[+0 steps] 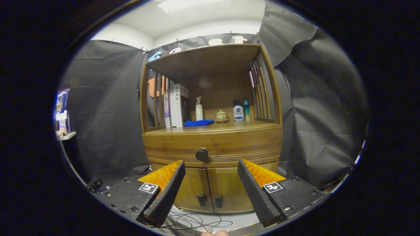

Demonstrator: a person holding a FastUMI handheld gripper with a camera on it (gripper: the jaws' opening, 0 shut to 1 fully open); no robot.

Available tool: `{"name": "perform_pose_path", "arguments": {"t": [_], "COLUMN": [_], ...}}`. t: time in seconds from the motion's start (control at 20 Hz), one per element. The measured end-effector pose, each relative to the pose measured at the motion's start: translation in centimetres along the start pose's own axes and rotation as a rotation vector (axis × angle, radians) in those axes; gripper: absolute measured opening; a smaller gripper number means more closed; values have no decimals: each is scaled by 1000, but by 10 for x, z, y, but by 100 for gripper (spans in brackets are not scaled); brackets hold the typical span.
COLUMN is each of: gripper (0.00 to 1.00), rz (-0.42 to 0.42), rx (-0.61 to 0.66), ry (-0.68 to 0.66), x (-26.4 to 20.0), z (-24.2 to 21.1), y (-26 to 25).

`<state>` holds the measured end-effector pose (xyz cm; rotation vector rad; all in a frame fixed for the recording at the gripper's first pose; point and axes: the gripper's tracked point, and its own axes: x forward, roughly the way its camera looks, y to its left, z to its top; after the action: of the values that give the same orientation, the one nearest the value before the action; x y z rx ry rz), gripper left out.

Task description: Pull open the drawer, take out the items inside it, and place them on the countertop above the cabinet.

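gripper [210, 162] hanging open, empty, lower centre | drawer [213, 144] sitting closed mid-frame | likely stiff, sliding; grasp at knob [201, 154]

Light comes from a ceiling panel [183, 4] overhead, blown out to pure white, w/ soft spill across the white ceiling around it. My view is moderately bright in the middle, dimmer toward the sides where the dark cloth soaks up light. The cabinet [212, 144] is evenly lit on its front; the shelf recess under its top board sits in shade, esp. the back corners. Strong fisheye bend: cabinet posts bow outward, edges smear and go soft. Centre is fairly sharp; drawer knob [201, 154] reads crisp. My gripper [210, 167], fingers spread wide apart, looks slightly soft up close, w/ shade on the inner faces.
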<state>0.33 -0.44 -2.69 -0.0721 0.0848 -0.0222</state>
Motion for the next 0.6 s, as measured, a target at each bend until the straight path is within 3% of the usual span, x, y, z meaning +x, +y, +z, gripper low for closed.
{"name": "perform_pose_path", "arguments": {"t": [0.3, 0.6], "gripper": [100, 100], "rz": [12, -21], "rx": [-82, -162], "ry": [20, 12], "x": [25, 90], "z": [-10, -7], "y": [22, 34]}}
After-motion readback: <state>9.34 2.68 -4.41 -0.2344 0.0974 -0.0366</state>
